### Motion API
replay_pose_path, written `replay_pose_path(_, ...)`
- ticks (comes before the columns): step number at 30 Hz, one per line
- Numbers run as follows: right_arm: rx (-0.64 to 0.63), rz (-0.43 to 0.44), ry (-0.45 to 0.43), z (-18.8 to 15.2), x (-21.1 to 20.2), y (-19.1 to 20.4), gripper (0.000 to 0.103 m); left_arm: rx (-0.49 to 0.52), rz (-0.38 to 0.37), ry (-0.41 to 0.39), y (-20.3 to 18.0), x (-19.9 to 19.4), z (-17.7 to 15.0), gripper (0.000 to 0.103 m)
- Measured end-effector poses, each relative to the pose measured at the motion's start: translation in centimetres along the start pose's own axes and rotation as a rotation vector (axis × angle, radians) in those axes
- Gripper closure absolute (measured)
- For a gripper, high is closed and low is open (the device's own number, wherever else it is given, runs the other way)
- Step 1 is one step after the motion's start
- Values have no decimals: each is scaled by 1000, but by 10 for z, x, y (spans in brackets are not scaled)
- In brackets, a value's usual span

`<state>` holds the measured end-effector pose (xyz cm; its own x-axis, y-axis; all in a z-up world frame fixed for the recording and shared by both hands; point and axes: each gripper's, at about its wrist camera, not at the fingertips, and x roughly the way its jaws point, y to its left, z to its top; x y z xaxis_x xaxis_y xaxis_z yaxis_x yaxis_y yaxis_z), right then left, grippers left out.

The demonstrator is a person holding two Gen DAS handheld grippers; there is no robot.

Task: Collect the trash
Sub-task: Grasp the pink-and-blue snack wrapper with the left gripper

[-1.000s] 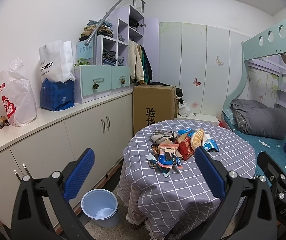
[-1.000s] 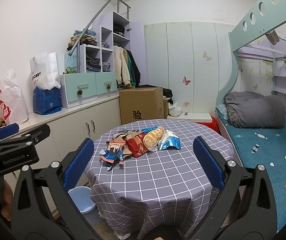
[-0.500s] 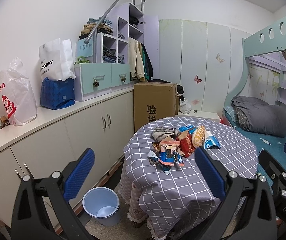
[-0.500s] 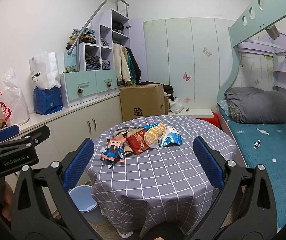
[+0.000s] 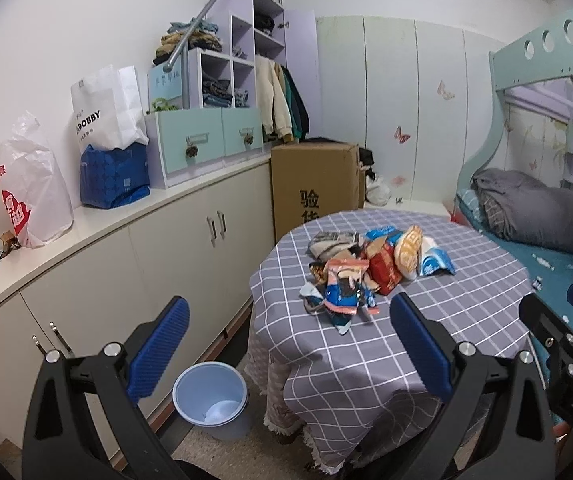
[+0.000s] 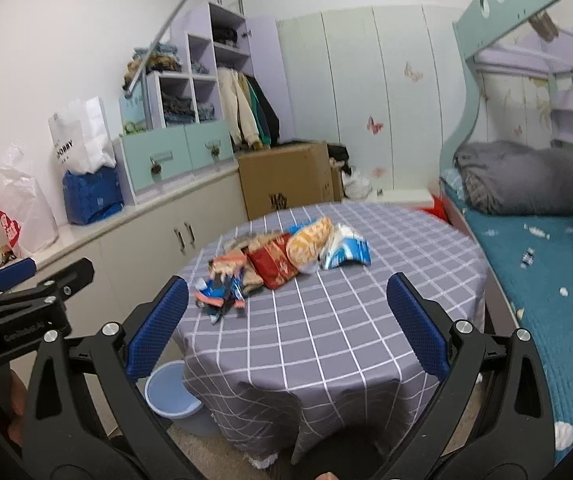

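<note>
A pile of crumpled snack wrappers (image 5: 370, 270) (image 6: 282, 258) lies on a round table with a grey checked cloth (image 5: 426, 344) (image 6: 326, 332). A light blue bin (image 5: 211, 400) (image 6: 171, 394) stands on the floor at the table's left. My left gripper (image 5: 284, 344) hangs open and empty, short of the table's near left edge. My right gripper (image 6: 286, 318) is open and empty too, over the table's front part and short of the wrappers. In each wrist view the other gripper shows at the frame's side.
A long low cabinet (image 5: 134, 256) runs along the left wall, with plastic and paper bags (image 5: 30, 184) on top. A cardboard box (image 5: 314, 184) stands behind the table. A bunk bed (image 6: 542, 264) with a grey quilt fills the right side.
Both grippers have come closer to the table and tilted down a little; the wrappers and bin look larger. Their jaws stay open.
</note>
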<state>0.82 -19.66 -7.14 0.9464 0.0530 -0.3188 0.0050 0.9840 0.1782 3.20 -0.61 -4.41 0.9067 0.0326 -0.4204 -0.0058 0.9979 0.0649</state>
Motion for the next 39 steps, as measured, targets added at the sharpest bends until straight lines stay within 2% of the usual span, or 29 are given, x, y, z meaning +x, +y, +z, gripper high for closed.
replay_pose_path(10,50,-22,134,-23,73,-24,6,6,-36,192,-3,89,-21,5)
replay_pose_path(13,74,-26,182,-30,99,-32,6,8,-68,238,-8,117,-24,5)
replay_pose_path(19,142,-27,252,-34,140,-51,6,31,-140,273,-28,163,-14,5)
replay_pose_path(26,156,-55,268,-30,162,-63,6,95,-156,304,-58,207,-2,7)
replay_pose_path(28,152,-53,271,-28,168,-63,6,108,-151,323,-63,217,-3,21)
replay_pose_path(29,150,-51,274,-27,170,-62,6,111,-154,335,-64,220,-3,33)
replay_pose_path(31,144,-46,276,-25,175,-59,6,99,-178,365,-65,226,-5,42)
replay_pose_path(33,136,-37,281,-24,180,-56,6,96,-187,379,-64,229,-7,62)
replay_pose_path(35,134,-34,283,-24,182,-53,6,83,-190,377,-59,227,-7,69)
replay_pose_path(39,125,-16,293,-24,184,-45,6,10,-231,340,-40,213,-1,74)
